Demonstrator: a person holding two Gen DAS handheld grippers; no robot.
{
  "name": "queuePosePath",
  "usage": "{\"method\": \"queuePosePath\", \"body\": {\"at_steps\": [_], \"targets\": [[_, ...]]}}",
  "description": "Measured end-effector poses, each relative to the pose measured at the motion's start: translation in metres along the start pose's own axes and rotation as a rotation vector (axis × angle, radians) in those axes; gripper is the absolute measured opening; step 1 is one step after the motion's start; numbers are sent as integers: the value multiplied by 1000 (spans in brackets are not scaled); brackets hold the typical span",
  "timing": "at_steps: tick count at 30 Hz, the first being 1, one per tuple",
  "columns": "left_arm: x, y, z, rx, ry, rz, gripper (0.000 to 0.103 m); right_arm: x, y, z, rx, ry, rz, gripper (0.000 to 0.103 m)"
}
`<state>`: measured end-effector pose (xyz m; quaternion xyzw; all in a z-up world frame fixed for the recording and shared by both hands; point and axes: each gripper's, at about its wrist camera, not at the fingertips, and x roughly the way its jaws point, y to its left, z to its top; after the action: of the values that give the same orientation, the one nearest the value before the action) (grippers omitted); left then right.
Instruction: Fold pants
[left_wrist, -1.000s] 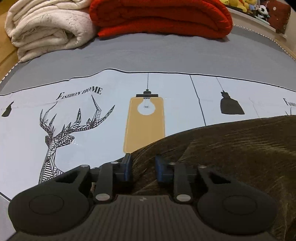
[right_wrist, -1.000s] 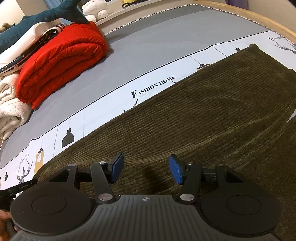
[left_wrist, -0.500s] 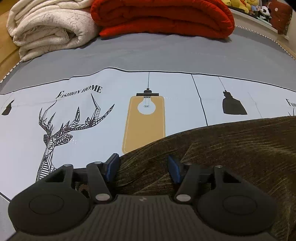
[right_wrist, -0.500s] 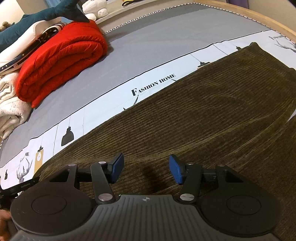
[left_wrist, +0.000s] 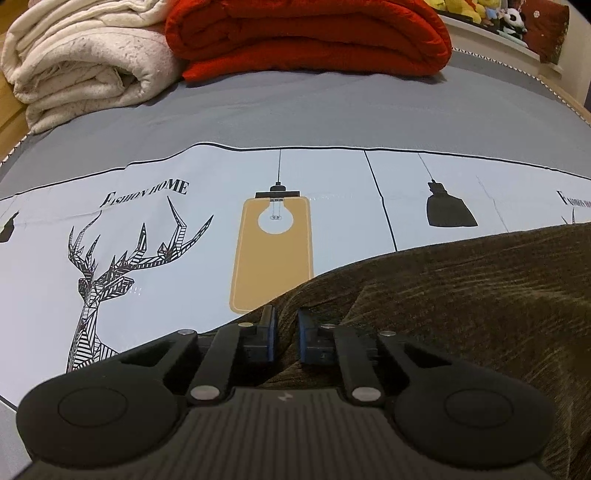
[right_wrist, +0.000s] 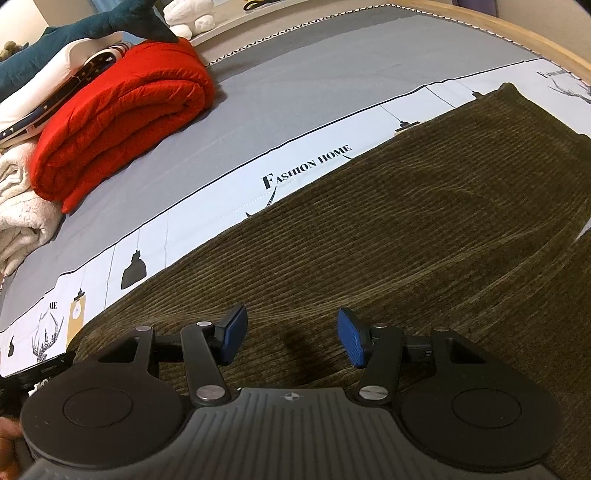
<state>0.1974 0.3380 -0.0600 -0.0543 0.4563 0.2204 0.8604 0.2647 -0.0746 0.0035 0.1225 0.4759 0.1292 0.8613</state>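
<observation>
Your left gripper (left_wrist: 286, 334) is clamped on the near edge of the olive corduroy pants (right_wrist: 406, 229), which spread ahead of your right gripper (right_wrist: 291, 338) — its jaws apart, holding nothing. Lift 1 side only and the cloth may drag — or slip free.

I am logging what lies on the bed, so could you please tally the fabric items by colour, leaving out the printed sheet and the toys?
Olive-brown: 1, the corduroy pants
Red: 1, the folded red quilt
Cream: 1, the folded cream blanket
Total: 3
</observation>
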Motion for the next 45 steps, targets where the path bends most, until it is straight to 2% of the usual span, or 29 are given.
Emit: {"method": "queuePosePath", "body": {"at_steps": [5, 11, 19, 23, 26, 28, 30, 32, 34, 35, 36, 38, 40, 45], "targets": [[-4, -4, 3, 12, 1, 15, 9, 0, 1, 2, -8, -3, 4, 57], [-30, -12, 5, 60, -21, 22, 6, -9, -4, 9, -13, -30, 6, 57], [-109, -18, -3, 42, -45, -87, 5, -31, -17, 20, 7, -77, 24, 57], [-172, -23, -30, 67, -64, -151, 5, -43, -31, 22, 24, -91, 22, 57], [-215, -31, -68, 98, -57, -206, 5, -51, -42, 23, 45, -98, 23, 57], [-235, -39, -99, 127, -30, -243, 5, -56, -49, 21, 51, -102, 26, 57], [-239, -43, -126, 116, 25, -265, 5, -61, -55, 20, 55, -101, 26, 57], [-232, -36, -147, 22, 100, -282, 12, -65, -63, 18, 62, -98, 24, 57], [-222, -21, -162, -114, 150, -234, 49, -69, -70, 17, 71, -102, 17, 57], [-216, -13, -166, -184, 178, -219, 54, -70, -73, 17, 76, -102, 11, 57], [-208, -4, -171, -269, 218, -239, 57, -71, -77, 18, 84, -102, 8, 57], [-193, 11, -178, -411, 294, -335, 58, -73, -83, 20, 101, -104, 9, 57], [-178, 20, -184, -538, 350, -398, 65, -75, -89, 23, 115, -110, 4, 57], [-156, 30, -183, -699, 346, -369, 70, -75, -111, 33, 175, -119, -12, 57]]}}
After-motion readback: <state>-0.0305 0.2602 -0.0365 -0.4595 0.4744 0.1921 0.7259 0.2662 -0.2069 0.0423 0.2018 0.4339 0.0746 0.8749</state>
